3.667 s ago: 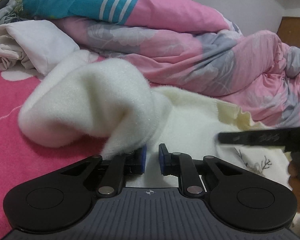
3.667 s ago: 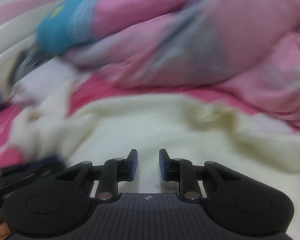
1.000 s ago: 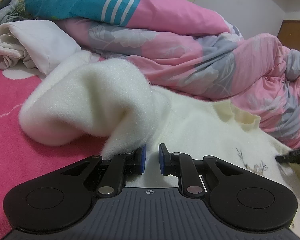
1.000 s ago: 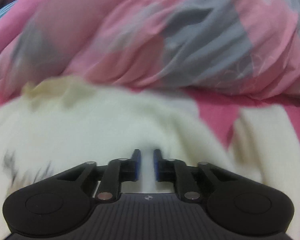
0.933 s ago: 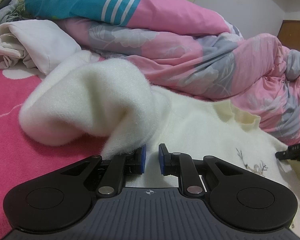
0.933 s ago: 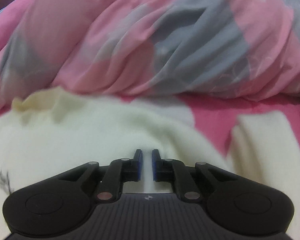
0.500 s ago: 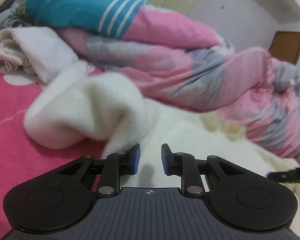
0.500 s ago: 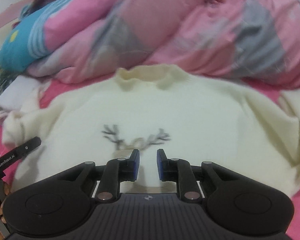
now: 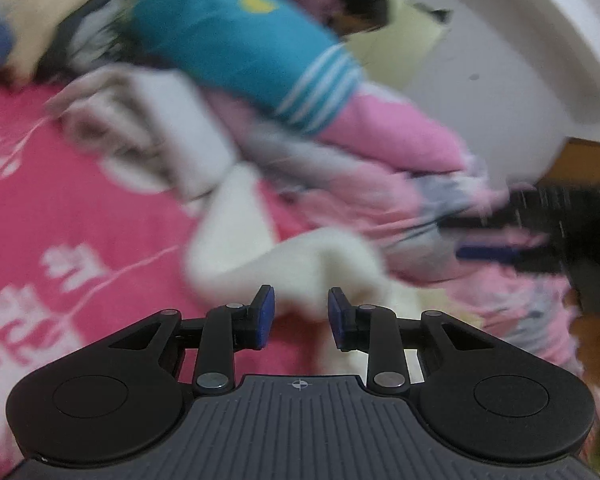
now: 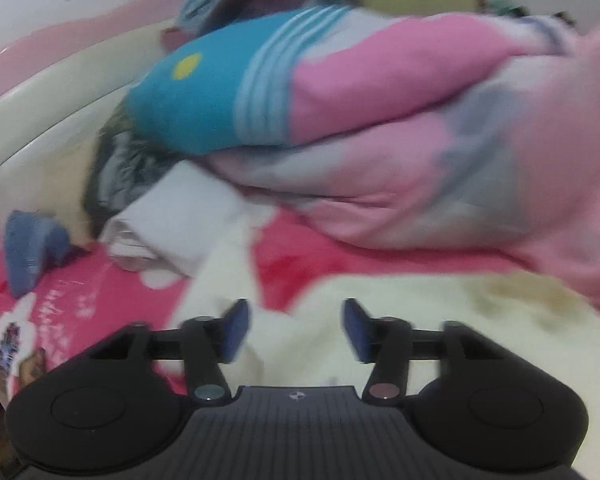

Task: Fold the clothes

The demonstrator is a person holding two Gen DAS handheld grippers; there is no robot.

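Right now both grippers are free of cloth, so this reads as the moment between 2 folds of the cream fluffy knit sweater (image 10: pixel 440 320), which lies spread on the pink patterned bedsheet (image 9: pixel 60 208) in front of the rumpled pink-and-grey quilt (image 10: pixel 440 168). The left gripper (image 9: pixel 300 312) has just been opening; its blue pads stand a modest way apart with nothing pinched — the bunched sleeve of the sweater (image 9: pixel 300 264) sits just beyond the tips, not between them. The right gripper (image 10: pixel 296 326) has also just been opening and its jaws gape wide over the sweater's body, holding nothing. In the left view the right gripper appears as a dark smear at the right edge, well apart from the left one.

To do the next step well, I would settle each hand before closing: both views are smeared by motion, so exactly where the sleeve edge lies is hard to judge. The sleeve probably wants taking at its cuff end, pinching 1 layer of the thick pile rather than a whole bunch, then laying across the chest — flat, without dragging the body. The right hand is best placed on the shoulder or hem to pin the body while the sleeve travels. Keep clear of the pale folded cloth (image 10: pixel 180 216) beside the sleeve, which could be caught by mistake.
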